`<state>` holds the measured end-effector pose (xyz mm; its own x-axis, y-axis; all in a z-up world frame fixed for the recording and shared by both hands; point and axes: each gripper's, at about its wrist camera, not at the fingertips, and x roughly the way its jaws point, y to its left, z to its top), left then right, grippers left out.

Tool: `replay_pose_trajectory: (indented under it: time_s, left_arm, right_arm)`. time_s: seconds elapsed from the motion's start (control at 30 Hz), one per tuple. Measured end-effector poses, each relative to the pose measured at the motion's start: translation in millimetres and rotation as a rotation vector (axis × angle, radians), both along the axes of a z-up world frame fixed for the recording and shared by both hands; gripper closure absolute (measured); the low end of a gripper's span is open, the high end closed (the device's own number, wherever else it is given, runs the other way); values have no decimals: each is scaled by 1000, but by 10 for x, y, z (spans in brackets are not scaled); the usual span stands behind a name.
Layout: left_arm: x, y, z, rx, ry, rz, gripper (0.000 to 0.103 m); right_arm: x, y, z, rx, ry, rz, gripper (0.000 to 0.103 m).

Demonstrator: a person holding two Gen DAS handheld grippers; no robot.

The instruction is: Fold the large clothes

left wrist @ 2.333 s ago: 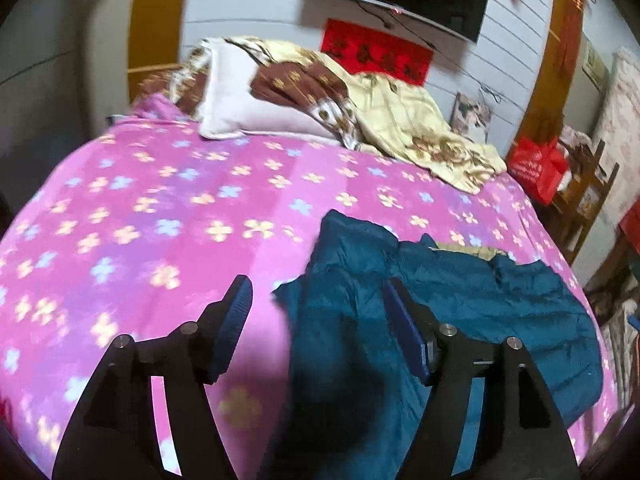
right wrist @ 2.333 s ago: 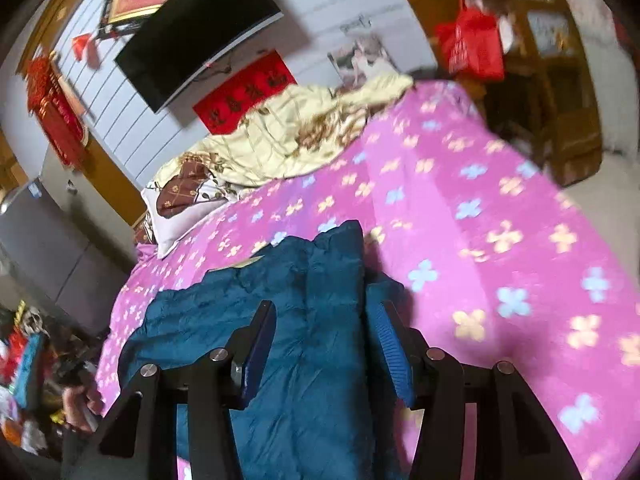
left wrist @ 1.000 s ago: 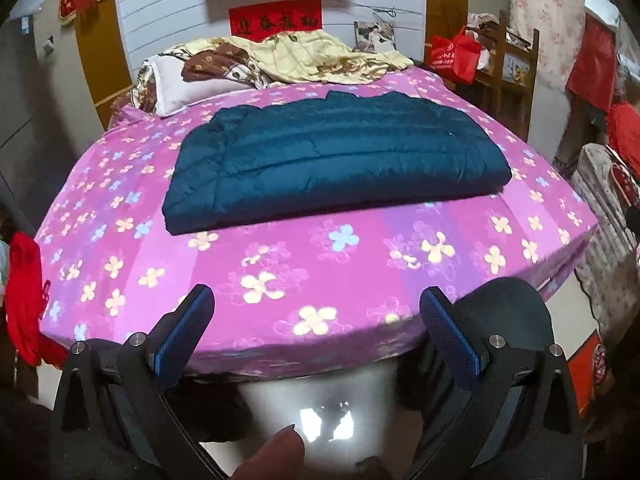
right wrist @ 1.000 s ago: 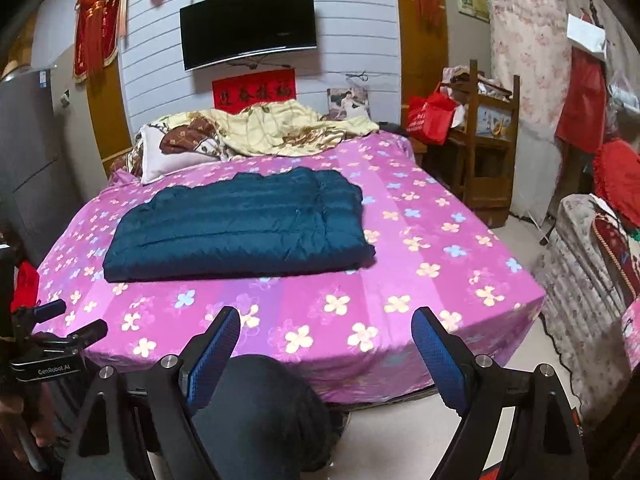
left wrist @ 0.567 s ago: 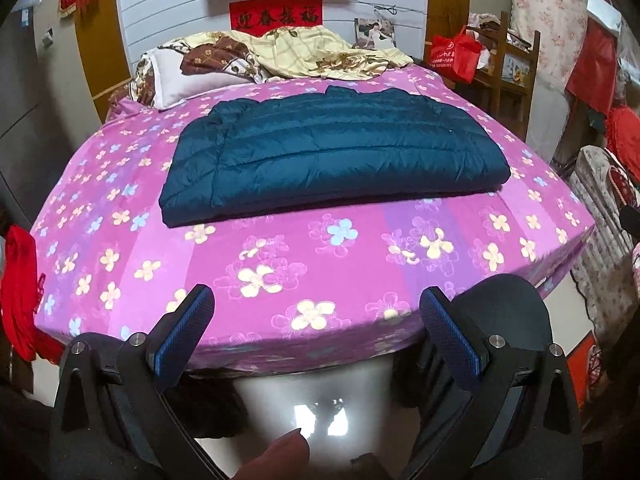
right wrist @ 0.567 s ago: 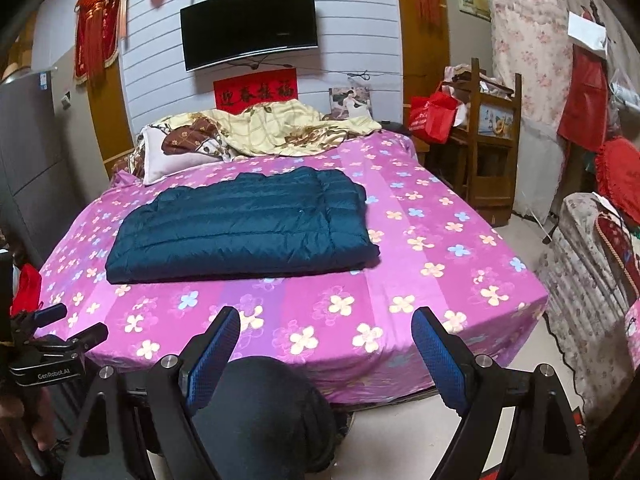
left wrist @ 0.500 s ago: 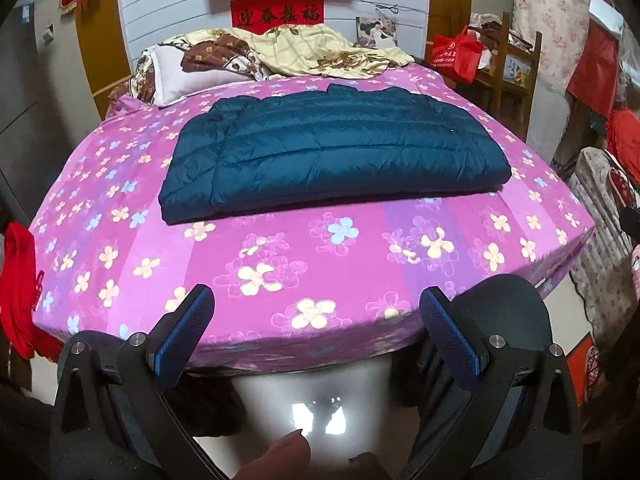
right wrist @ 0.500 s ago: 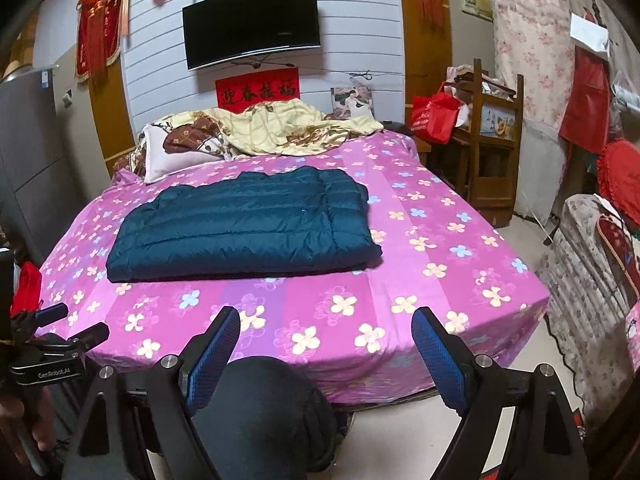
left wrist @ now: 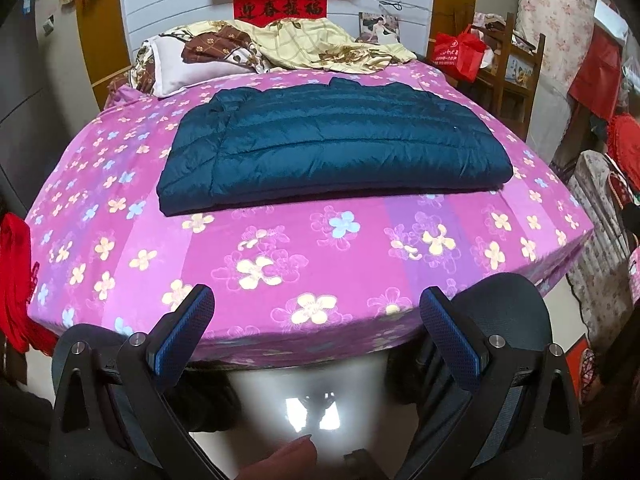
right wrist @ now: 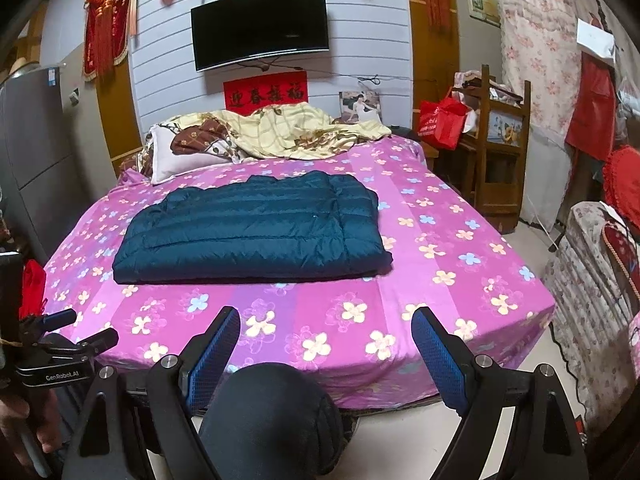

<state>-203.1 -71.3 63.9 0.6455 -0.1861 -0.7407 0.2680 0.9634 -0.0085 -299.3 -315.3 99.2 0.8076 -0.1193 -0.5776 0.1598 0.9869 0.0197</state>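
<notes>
While both grippers, left [left wrist: 316, 326] and right [right wrist: 326, 338], gape empty: folded teal down jacket [left wrist: 332, 152] mid-bed [left wrist: 280, 280], nearer headboard edge.

Black claw [right wrist: 320, 344] arms, blue textured pads [right wrist: 438, 354], silver screws.

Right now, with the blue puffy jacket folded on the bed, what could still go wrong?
The folded dark teal quilted jacket is puffy, so its layers might spring open. Both the left gripper and the right gripper hang open away from it, holding nothing down. It lies on the pink flowered bedsheet, which may wrinkle if someone leans there.
</notes>
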Motion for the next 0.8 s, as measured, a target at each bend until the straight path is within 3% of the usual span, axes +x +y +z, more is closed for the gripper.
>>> replay_pose_trajectory:
  time_s: [0.8]
  left_arm:
    - [26, 10, -58, -31, 26, -15, 0]
  right_arm:
    - [14, 34, -30, -2, 0, 13, 17]
